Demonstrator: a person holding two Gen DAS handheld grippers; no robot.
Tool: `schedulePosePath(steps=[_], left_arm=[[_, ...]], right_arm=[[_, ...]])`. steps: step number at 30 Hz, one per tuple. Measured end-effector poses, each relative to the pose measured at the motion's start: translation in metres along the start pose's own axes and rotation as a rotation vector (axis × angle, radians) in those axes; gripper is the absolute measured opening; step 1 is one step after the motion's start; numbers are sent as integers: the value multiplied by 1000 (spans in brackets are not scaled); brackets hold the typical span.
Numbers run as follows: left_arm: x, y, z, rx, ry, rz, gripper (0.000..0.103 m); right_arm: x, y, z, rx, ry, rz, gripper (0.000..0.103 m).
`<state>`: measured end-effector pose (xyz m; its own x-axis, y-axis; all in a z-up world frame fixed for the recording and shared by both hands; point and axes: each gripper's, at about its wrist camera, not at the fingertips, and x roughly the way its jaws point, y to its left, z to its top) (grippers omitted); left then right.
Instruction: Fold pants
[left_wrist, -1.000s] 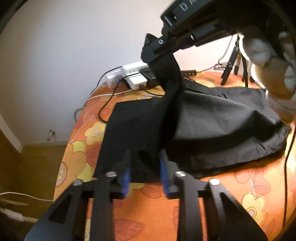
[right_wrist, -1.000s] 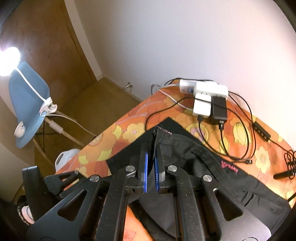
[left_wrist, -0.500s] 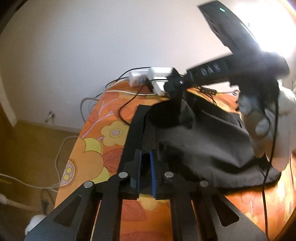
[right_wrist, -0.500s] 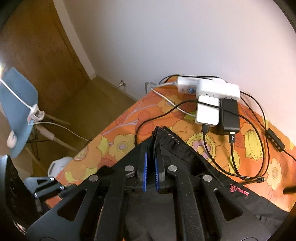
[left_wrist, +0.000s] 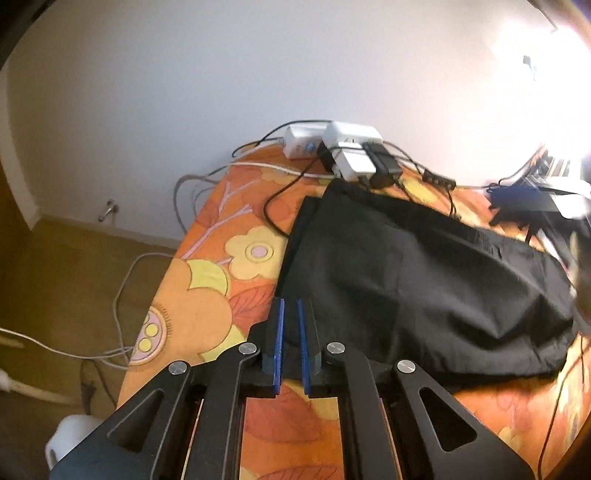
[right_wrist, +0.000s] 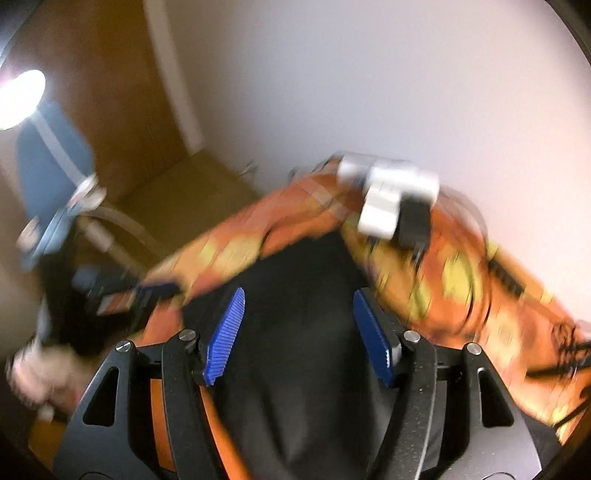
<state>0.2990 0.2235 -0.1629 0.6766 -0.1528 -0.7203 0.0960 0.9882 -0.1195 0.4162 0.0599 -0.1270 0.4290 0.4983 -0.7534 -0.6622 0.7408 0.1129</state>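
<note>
The black pants (left_wrist: 417, 280) lie folded over on the orange flowered table (left_wrist: 207, 295). My left gripper (left_wrist: 290, 314) is at their near left corner, its blue pads almost together with black cloth between them. In the blurred right wrist view my right gripper (right_wrist: 299, 325) is wide open above the pants (right_wrist: 303, 369), with nothing between its blue pads (right_wrist: 225, 332).
White and black power adapters with a power strip (left_wrist: 347, 155) and several cables sit at the table's far edge by the wall. More dark gear (left_wrist: 524, 195) lies far right. The table's left edge drops to a floor with cables. A blue chair (right_wrist: 48, 166) stands beyond.
The right gripper carried the pants' edge toward the adapters, then opened, let it go and is moving. The left gripper closed on the near corner and the cloth now lies flatter.
</note>
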Motion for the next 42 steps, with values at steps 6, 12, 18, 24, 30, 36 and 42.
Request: schedulePosePath(steps=[6, 12, 18, 24, 30, 36, 42], left_arm=[[0, 9, -5, -21, 35, -6, 27], [13, 5, -5, -27, 69, -22, 48], [36, 1, -10, -18, 101, -7, 48], [36, -13, -14, 58, 64, 47, 22], [23, -8, -13, 62, 20, 73, 3], [11, -10, -20, 92, 19, 73, 2], [3, 0, -21, 72, 25, 105, 2]], right_arm=[[-12, 32, -87, -217, 137, -21, 64], [10, 42, -111, -279, 199, -17, 64], [24, 44, -112, -298, 209, -40, 63], [29, 37, -109, -263, 226, -31, 27], [28, 39, -111, -274, 223, -40, 7], [19, 42, -110, -273, 212, -2, 5], [18, 48, -108, -290, 216, 13, 5]])
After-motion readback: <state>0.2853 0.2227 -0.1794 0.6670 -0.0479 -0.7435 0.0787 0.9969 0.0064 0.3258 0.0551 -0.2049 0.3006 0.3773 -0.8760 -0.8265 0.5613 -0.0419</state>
